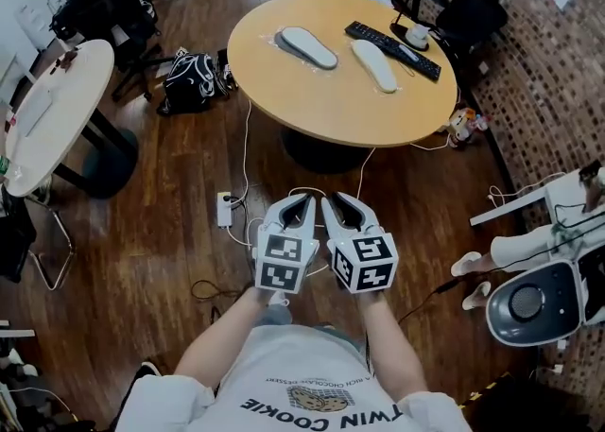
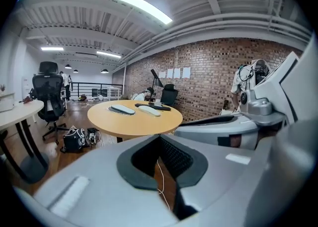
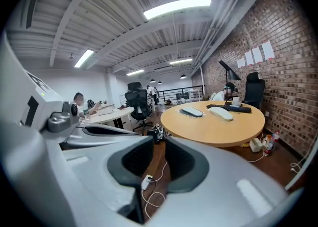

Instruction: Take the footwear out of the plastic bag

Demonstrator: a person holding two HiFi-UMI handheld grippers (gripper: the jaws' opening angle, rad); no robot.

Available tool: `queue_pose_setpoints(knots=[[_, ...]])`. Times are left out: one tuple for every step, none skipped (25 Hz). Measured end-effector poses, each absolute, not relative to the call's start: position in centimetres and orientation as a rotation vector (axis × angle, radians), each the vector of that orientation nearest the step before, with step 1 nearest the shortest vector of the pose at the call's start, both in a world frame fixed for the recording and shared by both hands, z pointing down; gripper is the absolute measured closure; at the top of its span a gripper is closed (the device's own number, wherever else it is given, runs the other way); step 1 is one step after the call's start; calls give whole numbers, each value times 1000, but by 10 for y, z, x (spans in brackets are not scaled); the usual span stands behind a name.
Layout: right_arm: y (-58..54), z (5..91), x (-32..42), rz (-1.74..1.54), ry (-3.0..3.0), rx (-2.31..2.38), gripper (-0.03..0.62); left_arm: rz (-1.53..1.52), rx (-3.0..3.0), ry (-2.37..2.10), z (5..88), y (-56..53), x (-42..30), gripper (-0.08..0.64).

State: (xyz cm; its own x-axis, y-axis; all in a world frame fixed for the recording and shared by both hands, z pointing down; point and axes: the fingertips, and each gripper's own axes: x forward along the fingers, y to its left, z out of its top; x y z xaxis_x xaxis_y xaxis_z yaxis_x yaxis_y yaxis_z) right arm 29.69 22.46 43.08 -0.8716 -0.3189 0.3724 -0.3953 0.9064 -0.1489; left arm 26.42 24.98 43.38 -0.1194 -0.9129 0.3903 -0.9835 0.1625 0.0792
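Two flat pieces of footwear lie on the round wooden table [image 1: 321, 104], each in clear plastic: a grey one [image 1: 307, 46] and a white one [image 1: 374, 64]. Both also show far ahead in the gripper views, the grey one [image 2: 122, 109] [image 3: 192, 112] and the white one [image 2: 149, 111] [image 3: 221, 113]. I hold my left gripper [image 1: 304, 197] and right gripper [image 1: 333, 198] side by side over the floor, well short of the table. Each, left gripper [image 2: 161, 156] and right gripper [image 3: 159, 159], shows a narrow gap between its pads with only floor and cable behind.
A black keyboard [image 1: 392, 48] and a cup [image 1: 417, 36] sit at the table's far side. On the wooden floor are a black bag [image 1: 192, 80], a power strip [image 1: 225, 209] and cables. A white table [image 1: 47, 109] stands left, white equipment [image 1: 539, 298] right.
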Motion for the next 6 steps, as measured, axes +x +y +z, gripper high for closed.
queue_pose_setpoints(knots=[[226,428,305,306,-2729,519,517,280,1803,-2098,433,251,272,554],[226,425,313,296,-2731,513,518,279,1796,-2100,432,252,281,554],[227,423,322,285,-2733,509,517,279,1791,-2101,431,252,290,553],[226,421,332,276,-2734,507,518,280,1790,-2102,430,252,300,554],[226,419,343,269,-2734,506,518,281,1790,-2102,429,252,310,554],[226,418,353,264,-2734,505,518,282,1791,-2102,427,251,321,554]])
